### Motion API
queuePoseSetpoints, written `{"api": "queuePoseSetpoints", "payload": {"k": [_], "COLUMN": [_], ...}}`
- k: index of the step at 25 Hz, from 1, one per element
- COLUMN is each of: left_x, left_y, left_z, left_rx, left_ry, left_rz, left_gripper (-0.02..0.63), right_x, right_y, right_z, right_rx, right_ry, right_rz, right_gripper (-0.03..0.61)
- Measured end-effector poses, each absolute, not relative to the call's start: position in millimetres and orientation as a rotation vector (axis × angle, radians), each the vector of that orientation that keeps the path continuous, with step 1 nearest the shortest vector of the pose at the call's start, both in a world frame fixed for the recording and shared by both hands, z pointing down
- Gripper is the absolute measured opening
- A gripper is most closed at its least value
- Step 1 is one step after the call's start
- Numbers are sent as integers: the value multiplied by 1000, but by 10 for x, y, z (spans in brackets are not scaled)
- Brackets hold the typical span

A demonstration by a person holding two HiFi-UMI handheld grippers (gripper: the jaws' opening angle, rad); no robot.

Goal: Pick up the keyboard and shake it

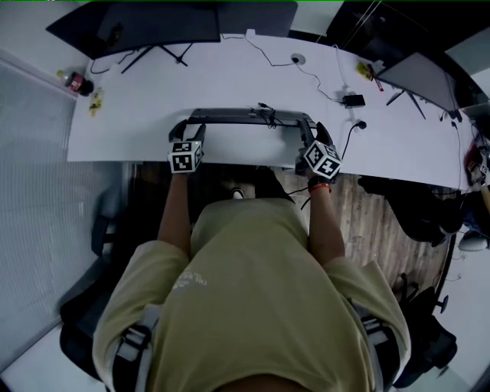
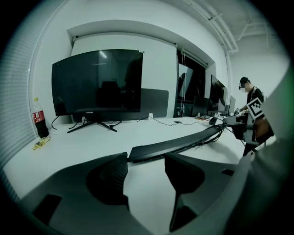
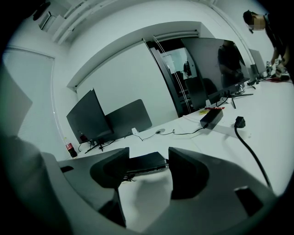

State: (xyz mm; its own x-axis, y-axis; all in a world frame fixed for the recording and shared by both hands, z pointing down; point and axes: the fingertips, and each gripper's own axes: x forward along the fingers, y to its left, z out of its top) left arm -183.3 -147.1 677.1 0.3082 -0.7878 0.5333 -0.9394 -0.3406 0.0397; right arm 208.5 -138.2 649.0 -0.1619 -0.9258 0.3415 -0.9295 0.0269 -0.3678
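Observation:
A long black keyboard [image 1: 245, 116] hangs level just above the white desk [image 1: 230, 76], held by its two ends, with a tangle of cable at its middle. My left gripper [image 1: 186, 128] is shut on its left end, and my right gripper [image 1: 315, 132] is shut on its right end. In the left gripper view the keyboard [image 2: 183, 143] runs away to the right from between the jaws of the left gripper [image 2: 146, 170]. In the right gripper view the keyboard's end [image 3: 144, 163] fills the gap between the jaws of the right gripper [image 3: 147, 172], with a shadow on the desk below.
A dark monitor [image 1: 153, 23] on a stand sits at the desk's back left, with a cola bottle [image 1: 76, 82] at the far left. A power brick [image 1: 353, 100] and cables lie to the right, near a second monitor [image 1: 421, 76]. Another person [image 2: 250, 98] stands far off.

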Motion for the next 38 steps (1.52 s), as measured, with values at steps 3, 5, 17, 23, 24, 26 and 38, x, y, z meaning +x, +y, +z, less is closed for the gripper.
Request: {"api": "queuePoseSetpoints", "payload": {"k": [3, 5, 17, 23, 24, 26, 38], "left_x": [-1838, -1835, -1821, -1826, -1832, -1846, -1858], "left_y": [-1401, -1358, -1078, -909, -911, -905, -805], "left_z": [6826, 6862, 7136, 7320, 7332, 7373, 7548], "left_rx": [2228, 2219, 2182, 2134, 2134, 2121, 2086], "left_ry": [-1544, -1541, -1524, -1518, -1519, -1519, -1427], "left_rz": [639, 656, 791, 854, 861, 885, 1049], "left_gripper": [252, 252, 252, 252, 252, 252, 253], "right_x": [2073, 2080, 2055, 2040, 2035, 2031, 1995], "right_y": [-1301, -1254, -976, -833, -831, -828, -699], "right_z": [6523, 6547, 6824, 6907, 6915, 6935, 7135], "right_rx": [2022, 2027, 1973, 1963, 1958, 1946, 1901], "right_ry": [-2244, -2228, -2201, -2139, -2136, -2129, -2052], "right_rz": [820, 822, 872, 897, 900, 906, 917], "right_gripper": [272, 272, 275, 273, 273, 273, 273]}}
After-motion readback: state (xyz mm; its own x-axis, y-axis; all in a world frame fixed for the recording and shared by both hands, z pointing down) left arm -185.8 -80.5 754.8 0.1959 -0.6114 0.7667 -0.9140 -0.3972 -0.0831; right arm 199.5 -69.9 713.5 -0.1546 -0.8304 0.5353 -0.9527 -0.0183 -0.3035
